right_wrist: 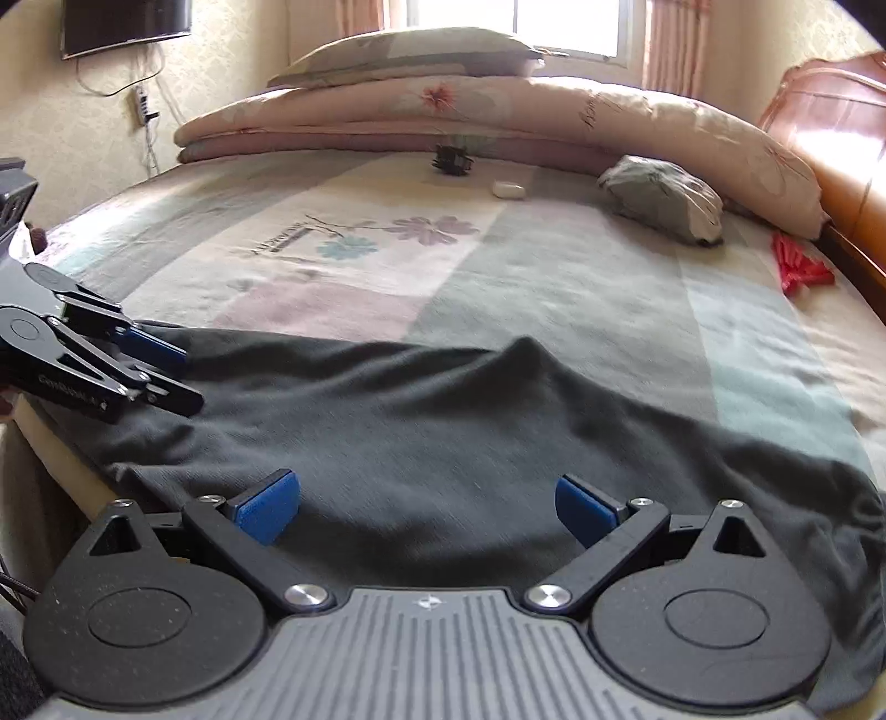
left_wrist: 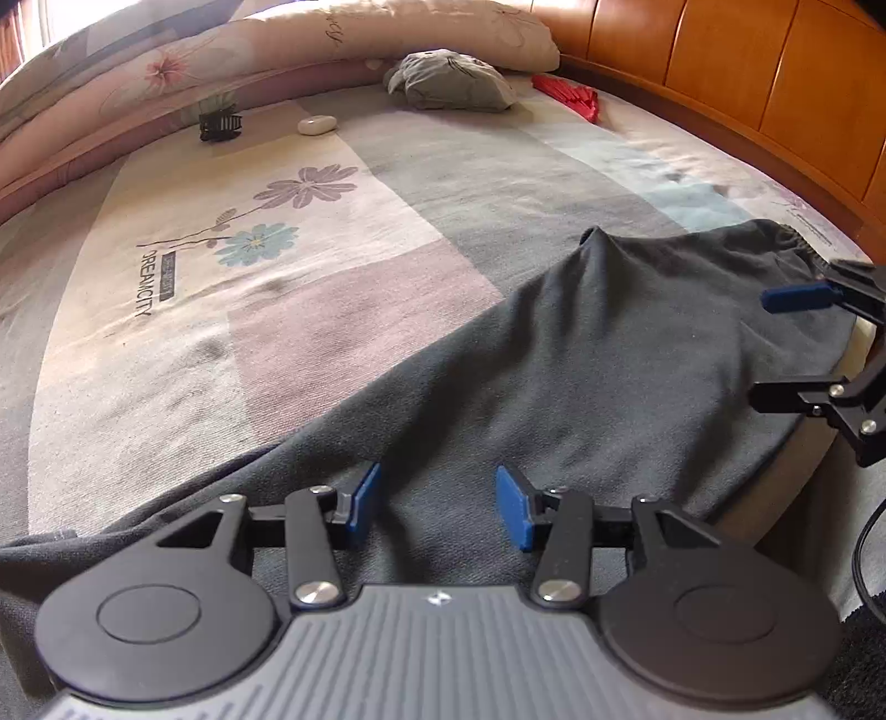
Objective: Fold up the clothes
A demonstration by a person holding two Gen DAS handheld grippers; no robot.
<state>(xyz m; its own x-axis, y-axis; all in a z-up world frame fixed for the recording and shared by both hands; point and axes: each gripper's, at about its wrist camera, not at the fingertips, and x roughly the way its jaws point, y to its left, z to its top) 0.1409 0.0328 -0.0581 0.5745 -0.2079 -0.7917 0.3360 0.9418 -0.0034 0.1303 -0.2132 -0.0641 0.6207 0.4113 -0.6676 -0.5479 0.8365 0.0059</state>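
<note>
Lying spread along the bed's near edge, the dark garment sits under both wide-open tools, left tool and right tool, holding nothing; overhanging cloth could slide off if one corner is pinched alone.

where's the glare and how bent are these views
Right wrist view: the window is blown out white and the headboard shines. Left wrist view: fisheye curves the bed edge and headboard; the dark garment stays evenly lit.
</note>
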